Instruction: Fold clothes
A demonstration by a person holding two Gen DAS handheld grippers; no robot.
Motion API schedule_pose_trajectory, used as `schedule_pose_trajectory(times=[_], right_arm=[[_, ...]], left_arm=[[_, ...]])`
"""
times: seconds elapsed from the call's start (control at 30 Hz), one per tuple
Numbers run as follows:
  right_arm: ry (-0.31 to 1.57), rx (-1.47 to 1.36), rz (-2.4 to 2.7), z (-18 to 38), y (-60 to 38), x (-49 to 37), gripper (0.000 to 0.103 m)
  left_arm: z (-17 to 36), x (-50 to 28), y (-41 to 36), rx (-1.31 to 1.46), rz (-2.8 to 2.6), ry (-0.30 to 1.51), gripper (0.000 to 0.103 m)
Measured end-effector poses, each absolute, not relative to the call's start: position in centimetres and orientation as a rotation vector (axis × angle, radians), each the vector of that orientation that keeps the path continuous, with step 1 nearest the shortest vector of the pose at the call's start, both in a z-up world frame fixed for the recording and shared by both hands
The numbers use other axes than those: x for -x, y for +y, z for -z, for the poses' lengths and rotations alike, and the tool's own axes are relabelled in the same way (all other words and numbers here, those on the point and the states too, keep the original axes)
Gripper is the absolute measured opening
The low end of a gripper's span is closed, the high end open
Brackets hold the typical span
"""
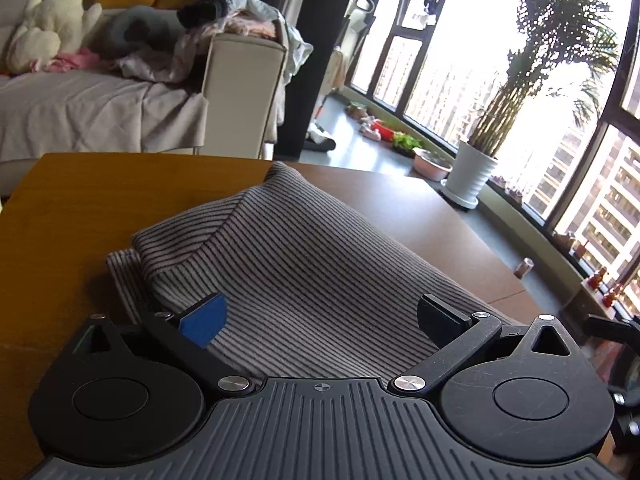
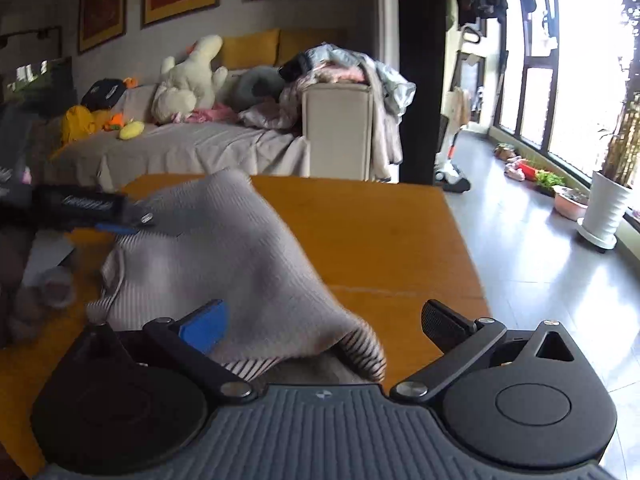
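A grey garment with thin dark stripes lies folded over on the wooden table. My left gripper is open, its fingers spread wide over the near edge of the cloth, nothing pinched. In the right wrist view the same garment runs from the far left of the table toward me, and its near corner lies between my fingers. My right gripper is open around that corner. The left gripper shows at the far left, over the garment's far end.
A sofa with plush toys and piled clothes stands beyond the table. A potted plant sits by the large windows at right. Small soft items lie at the table's left edge.
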State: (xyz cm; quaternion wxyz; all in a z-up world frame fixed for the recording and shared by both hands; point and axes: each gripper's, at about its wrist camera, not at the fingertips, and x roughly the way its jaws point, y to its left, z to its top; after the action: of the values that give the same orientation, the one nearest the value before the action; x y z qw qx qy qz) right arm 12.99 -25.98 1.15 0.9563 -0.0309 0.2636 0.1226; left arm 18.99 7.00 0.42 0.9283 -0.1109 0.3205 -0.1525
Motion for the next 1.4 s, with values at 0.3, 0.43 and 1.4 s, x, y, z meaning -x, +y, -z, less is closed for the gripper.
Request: schedule_pose_trajectory(times=[0.3, 0.43, 1.4], right_arm=[[0.604, 0.205, -0.138, 3.1, -25.8, -16.1, 0.103], [0.621, 0.175, -0.137, 3.1, -26.0, -14.4, 0.103], [0.626, 0.112, -0.229, -0.6, -24.0, -12.7, 0.103]], left_arm=[[0.5, -14.9, 4.7, 0.228, 0.536, 0.738, 0.103], [1.6, -15.6, 4.4, 0.144, 0.506, 0.727, 0.103], [0.2, -10.7, 6.2, 0.150, 0.527, 0.601, 0.101]])
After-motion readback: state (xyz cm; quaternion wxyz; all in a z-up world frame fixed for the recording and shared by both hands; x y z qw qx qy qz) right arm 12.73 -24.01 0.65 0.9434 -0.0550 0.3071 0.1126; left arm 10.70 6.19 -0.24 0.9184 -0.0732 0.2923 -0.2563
